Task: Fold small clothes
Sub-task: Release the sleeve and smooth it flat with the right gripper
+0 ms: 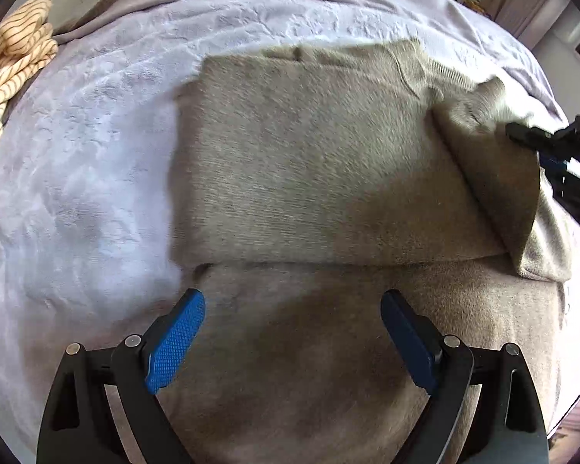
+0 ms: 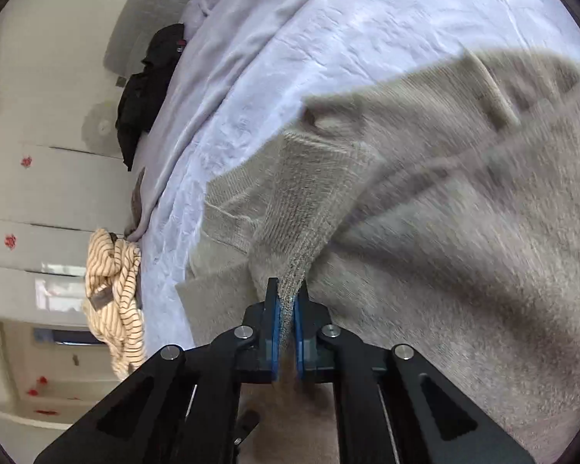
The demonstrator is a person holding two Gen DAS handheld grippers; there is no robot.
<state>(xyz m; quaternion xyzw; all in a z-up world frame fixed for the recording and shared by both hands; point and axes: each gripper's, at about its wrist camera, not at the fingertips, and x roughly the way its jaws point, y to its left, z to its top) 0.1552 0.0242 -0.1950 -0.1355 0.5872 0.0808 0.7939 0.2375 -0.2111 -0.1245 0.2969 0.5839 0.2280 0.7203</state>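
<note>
Bright daylight, fisheye edge warping, motion blur

L wrist cam steep down, close; R wrist cam oblique; both share beige garment (image 1: pixel 309 162), striped cloth (image 2: pixel 114 301).

Left claw (image 1: pixel 292 305) points steeply down, blue pads spread wide, nothing between them. Right claw (image 2: pixel 286 294) angled down, pads clamped tight on the sweater (image 2: pixel 425 232) cuff.
</note>
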